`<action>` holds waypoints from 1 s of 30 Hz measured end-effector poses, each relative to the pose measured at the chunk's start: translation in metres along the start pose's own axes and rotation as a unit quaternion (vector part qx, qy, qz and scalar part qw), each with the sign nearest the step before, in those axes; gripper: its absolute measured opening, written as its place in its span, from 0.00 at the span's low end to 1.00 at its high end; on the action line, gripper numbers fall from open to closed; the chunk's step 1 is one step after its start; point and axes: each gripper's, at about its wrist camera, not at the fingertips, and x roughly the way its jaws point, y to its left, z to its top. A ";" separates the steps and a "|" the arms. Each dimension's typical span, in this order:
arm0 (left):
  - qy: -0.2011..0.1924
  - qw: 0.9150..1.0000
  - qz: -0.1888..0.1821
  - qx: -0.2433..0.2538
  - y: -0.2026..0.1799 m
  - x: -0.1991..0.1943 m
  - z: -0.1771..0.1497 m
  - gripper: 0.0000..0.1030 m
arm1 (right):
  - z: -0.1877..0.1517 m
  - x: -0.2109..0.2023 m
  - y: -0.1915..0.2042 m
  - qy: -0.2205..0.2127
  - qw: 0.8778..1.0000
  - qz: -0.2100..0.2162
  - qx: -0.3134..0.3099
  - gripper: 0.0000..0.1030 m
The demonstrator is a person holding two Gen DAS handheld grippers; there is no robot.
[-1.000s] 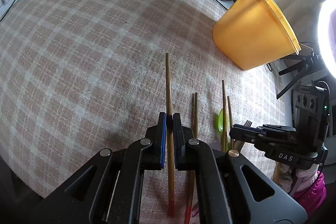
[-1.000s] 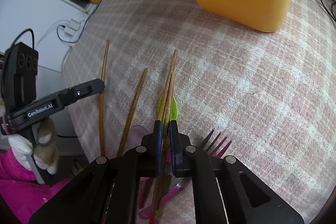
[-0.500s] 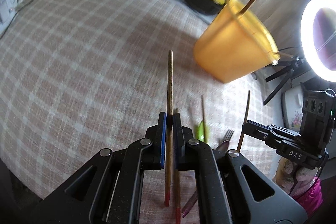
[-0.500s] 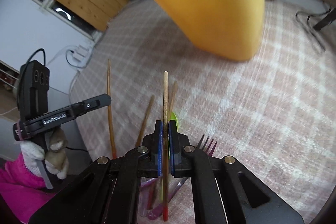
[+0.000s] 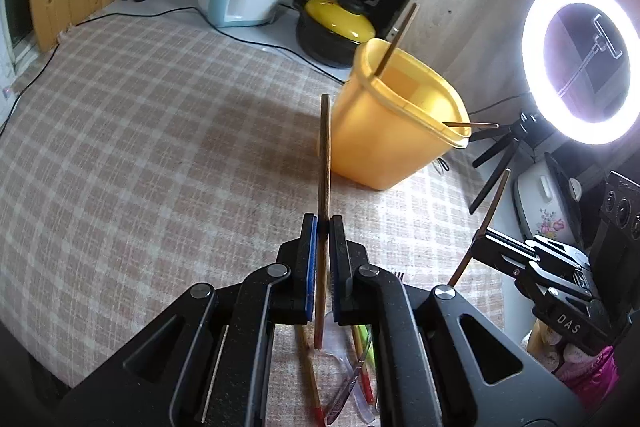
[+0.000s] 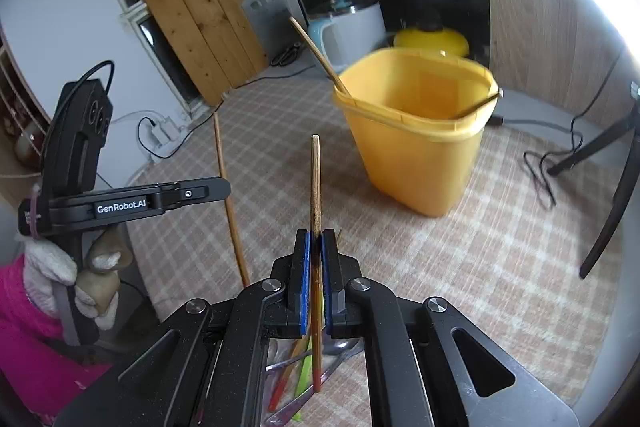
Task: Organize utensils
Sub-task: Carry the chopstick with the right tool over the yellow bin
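L gripper (image 5: pixel 323 227) & R gripper (image 6: pixel 316 239): jaws each pinching 1 thin wooden chopstick, long axis running fwd along the jaws. Left chopstick (image 5: pixel 325 155), right chopstick (image 6: pixel 315 183). Yellow plastic bucket (image 6: pixel 416 147), tapered, smooth, stands ahead-right on checked cloth surface (image 5: pixel 120 131), 2 sticks already inside. R looks nearer. Spare utensils (image 6: pixel 304 367) lie below jaws.

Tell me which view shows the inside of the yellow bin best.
The right wrist view: it looks down into the yellow bin, showing both chopsticks leaning on its rim. The left wrist view shows the yellow bin more from the side, interior partly hidden.
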 end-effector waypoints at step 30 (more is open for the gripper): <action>-0.117 0.988 -0.061 0.082 -0.059 -0.054 0.089 0.03 | 0.076 -0.065 -0.010 -0.145 0.988 -0.050 0.027 0.04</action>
